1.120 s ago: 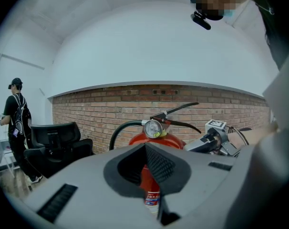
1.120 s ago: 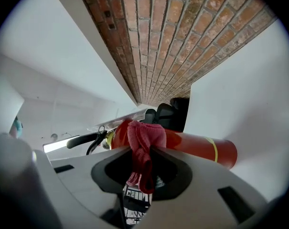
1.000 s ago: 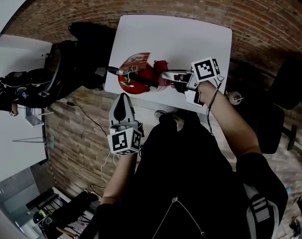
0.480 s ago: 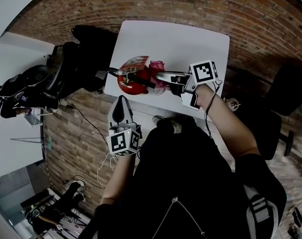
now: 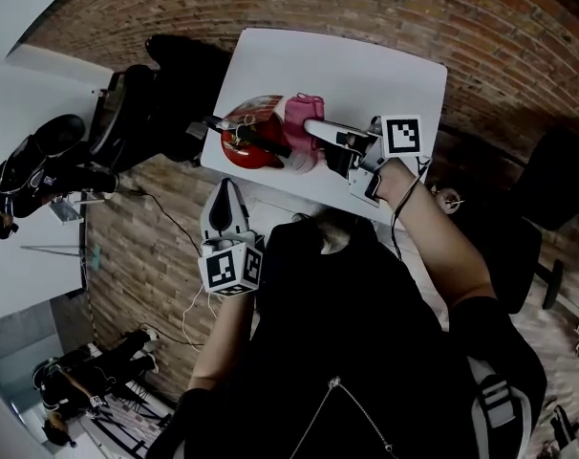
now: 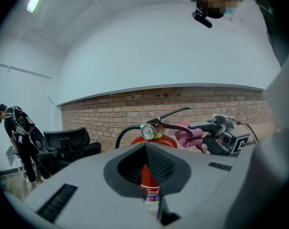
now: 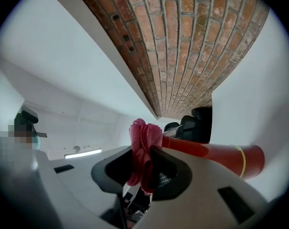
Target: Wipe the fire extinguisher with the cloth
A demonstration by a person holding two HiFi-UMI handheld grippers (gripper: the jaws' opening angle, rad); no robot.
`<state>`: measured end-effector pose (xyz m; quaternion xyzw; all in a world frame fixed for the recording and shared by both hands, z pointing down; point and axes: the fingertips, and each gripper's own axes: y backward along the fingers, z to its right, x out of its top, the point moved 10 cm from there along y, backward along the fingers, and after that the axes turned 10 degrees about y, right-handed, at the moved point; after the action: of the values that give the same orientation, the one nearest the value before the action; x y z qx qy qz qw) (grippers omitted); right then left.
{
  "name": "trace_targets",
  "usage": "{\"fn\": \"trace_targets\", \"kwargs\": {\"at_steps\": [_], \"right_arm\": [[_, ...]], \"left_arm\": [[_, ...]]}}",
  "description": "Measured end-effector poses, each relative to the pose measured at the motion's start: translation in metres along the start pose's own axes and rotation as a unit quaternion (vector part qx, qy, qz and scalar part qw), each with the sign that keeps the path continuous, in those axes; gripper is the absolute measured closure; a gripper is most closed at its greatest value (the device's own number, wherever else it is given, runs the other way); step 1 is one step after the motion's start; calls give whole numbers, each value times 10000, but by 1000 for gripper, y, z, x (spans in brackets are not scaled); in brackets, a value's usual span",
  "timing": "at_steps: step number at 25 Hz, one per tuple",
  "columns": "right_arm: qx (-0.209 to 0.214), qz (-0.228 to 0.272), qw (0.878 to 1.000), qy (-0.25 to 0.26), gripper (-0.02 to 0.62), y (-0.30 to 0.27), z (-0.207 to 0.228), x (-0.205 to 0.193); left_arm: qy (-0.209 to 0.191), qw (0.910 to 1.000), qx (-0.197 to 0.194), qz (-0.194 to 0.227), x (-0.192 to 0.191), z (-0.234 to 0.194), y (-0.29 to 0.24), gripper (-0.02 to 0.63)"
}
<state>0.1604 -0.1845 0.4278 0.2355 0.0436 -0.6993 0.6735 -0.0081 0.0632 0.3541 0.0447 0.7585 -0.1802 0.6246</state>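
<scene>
A red fire extinguisher [image 5: 246,149] stands on the white table [image 5: 366,70] near its left front corner, with a black hose and a gauge at its head. My right gripper [image 5: 314,130] is shut on a bunched pink cloth [image 5: 303,115], which is pressed against the extinguisher's right side by the valve. The right gripper view shows the pink cloth [image 7: 143,142] pinched between the jaws beside the red extinguisher [image 7: 221,155]. My left gripper [image 5: 225,191] hangs shut and empty below the table's front edge. Past its jaws show the extinguisher [image 6: 151,140], the cloth [image 6: 186,133] and the right gripper [image 6: 221,136].
A black office chair [image 5: 141,113] stands left of the table and another dark chair [image 5: 557,175] at the right. A person in black [image 5: 32,175] is at the far left. Red brick floor surrounds the table. A cable [image 5: 180,237] trails on the floor.
My right gripper has carried the cloth a little farther away along the extinguisher's head. The left gripper has stayed roughly where it was. The person at the left has moved.
</scene>
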Motion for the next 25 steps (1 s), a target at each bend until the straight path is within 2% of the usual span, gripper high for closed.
{"fn": "trace_targets", "kwargs": {"at_steps": [6,8,12,15,19,25], "right_arm": [[-513,395,9979,72,489,38,28,-22],[-932,492,9944,37,489,56,45,-37],[-1966,614,9781,-307,489,94,92,-84],[-2431,699,9662,-498,489,113,125,-122],[-2759,916,9551,-566,489,113,153,-162],[-3216,1076,9381,-701,489,96,193,-205]], "left_arm": [[-28,9998,-129,-127,-5,-13,-13,576],[-15,9997,-176,-147,-7,-18,-20,575],[30,9998,-139,-132,-8,-30,-26,576],[43,9989,-414,-224,-6,-40,-33,575],[-10,9961,-802,-361,1,-58,-43,575],[-119,9917,-1150,-568,2,-82,-46,576]]}}
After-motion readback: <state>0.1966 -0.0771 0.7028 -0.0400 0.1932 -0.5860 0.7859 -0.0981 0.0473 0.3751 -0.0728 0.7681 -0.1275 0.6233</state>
